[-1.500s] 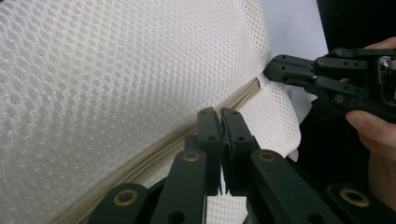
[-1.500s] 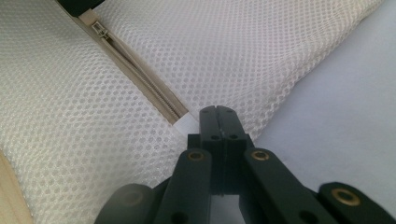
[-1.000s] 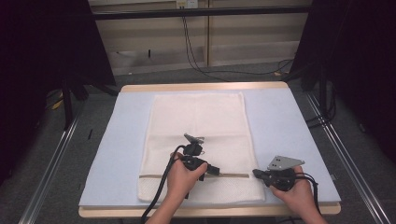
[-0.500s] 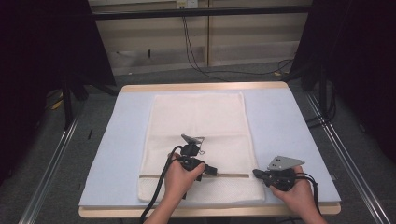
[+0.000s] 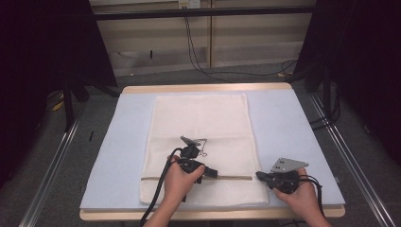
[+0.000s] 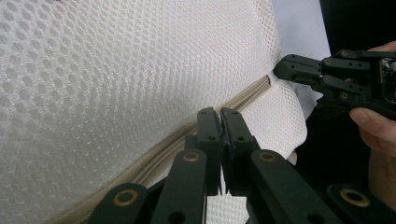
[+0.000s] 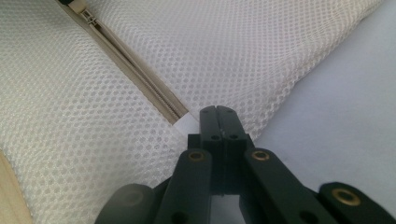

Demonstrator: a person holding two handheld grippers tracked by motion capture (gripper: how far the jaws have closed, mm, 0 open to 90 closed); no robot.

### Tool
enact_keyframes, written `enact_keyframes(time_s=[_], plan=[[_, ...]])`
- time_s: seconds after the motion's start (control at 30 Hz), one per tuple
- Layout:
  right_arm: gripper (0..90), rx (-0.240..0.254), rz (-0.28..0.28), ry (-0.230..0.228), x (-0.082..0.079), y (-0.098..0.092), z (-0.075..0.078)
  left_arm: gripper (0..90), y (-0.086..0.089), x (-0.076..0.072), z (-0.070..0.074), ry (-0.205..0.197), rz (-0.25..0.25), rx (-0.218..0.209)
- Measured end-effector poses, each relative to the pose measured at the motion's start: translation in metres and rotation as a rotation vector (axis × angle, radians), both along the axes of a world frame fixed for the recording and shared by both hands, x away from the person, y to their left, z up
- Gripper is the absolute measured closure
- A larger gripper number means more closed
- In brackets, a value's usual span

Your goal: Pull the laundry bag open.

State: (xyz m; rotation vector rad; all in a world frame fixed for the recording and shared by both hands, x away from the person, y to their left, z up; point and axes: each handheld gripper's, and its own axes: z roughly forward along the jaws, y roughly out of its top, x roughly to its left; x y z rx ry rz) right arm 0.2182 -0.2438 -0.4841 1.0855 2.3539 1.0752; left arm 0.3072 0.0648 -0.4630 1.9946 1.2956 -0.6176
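**Both jaws clenched along the zipper of the mesh bag**

While the white mesh bag (image 5: 201,146) is lying flat on the pale blue mat (image 5: 108,156), I am working at its near end, where a beige zipper (image 5: 189,178) is running crosswise.

1. Left side. I am holding my left gripper (image 5: 211,173) over the middle of the zipper line, with its cable trailing back past my left hand (image 5: 177,182). In the left gripper view, its jaws are standing pressed together directly at the zipper (image 6: 205,122). I cannot tell whether they are pinching the slider or only touching the tape.

2. Right side. I am holding my right gripper (image 5: 260,176) at the bag's right edge, with my right hand (image 5: 295,196) resting near the table's front rim. In the right gripper view, its jaws are clenched on the white tab (image 7: 186,124) at the end of the zipper (image 7: 135,70), beside the mesh (image 7: 243,51) where it is meeting the mat (image 7: 345,116).
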Motion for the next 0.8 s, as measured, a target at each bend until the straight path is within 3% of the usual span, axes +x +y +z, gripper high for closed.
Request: enact_keyframes(time_s=[0.8], plan=[[90.0, 0.006, 0.001, 0.006, 0.0, 0.0, 0.0, 87.7, 0.01, 0.0, 0.001, -0.001, 0.011, 0.014]])
